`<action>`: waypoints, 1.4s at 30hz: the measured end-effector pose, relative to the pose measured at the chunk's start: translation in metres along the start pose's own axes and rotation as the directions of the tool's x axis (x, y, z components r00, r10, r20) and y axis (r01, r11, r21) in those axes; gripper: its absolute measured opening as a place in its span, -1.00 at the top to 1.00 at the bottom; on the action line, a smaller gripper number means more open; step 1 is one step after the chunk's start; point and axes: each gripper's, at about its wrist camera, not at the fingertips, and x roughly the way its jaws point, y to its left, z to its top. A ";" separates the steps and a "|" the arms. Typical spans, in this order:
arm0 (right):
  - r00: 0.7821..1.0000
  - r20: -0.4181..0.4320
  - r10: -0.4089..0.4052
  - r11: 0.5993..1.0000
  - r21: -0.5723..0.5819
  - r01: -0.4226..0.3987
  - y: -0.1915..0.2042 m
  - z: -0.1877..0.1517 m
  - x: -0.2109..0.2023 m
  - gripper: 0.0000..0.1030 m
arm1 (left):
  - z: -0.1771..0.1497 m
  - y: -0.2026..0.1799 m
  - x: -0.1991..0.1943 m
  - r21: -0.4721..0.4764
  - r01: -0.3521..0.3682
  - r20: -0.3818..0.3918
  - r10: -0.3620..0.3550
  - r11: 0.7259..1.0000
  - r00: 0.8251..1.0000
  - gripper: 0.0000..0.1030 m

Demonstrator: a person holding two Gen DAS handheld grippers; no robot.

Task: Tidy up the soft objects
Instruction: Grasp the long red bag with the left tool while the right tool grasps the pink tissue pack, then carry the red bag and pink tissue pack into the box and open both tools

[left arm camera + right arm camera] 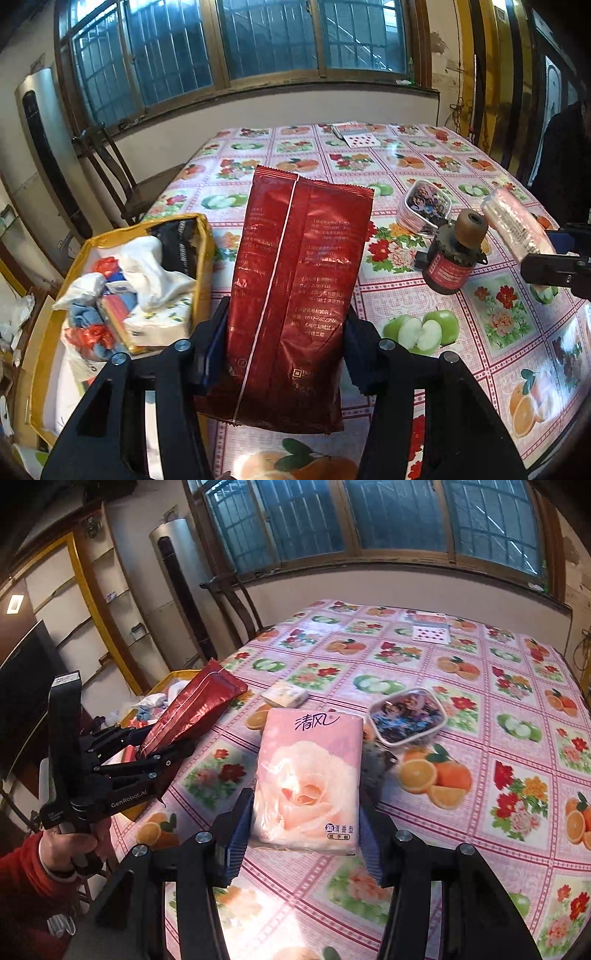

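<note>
My left gripper is shut on a dark red foil pack, held upright above the table's left edge; the same red foil pack shows in the right wrist view, tilted. My right gripper is shut on a pink tissue pack with a rose print, lifted over the table. The pink tissue pack also appears at the right of the left wrist view. A yellow box left of the table holds cloths, tissue packs and bags.
On the fruit-print tablecloth stand a red-labelled bottle, a clear lidded container, a small tissue pack and playing cards at the far end. A wooden chair stands beyond the box. A red sleeve holds the left gripper.
</note>
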 end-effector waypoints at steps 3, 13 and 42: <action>0.999 0.011 0.035 0.999 -0.030 -0.035 0.025 0.012 0.010 -0.05 | 0.000 0.020 -0.010 -0.032 -0.023 0.032 0.024 0.999 0.999 -0.02; 0.994 -0.019 0.108 0.988 -0.111 -0.110 0.094 0.037 0.050 -0.09 | -0.010 0.074 -0.018 -0.116 -0.077 0.045 0.083 0.990 0.996 -0.02; 0.935 -0.356 0.004 0.946 -0.302 -0.119 0.159 0.004 0.169 -0.52 | -0.045 0.173 0.011 -0.256 -0.153 -0.054 0.144 0.954 0.988 -0.02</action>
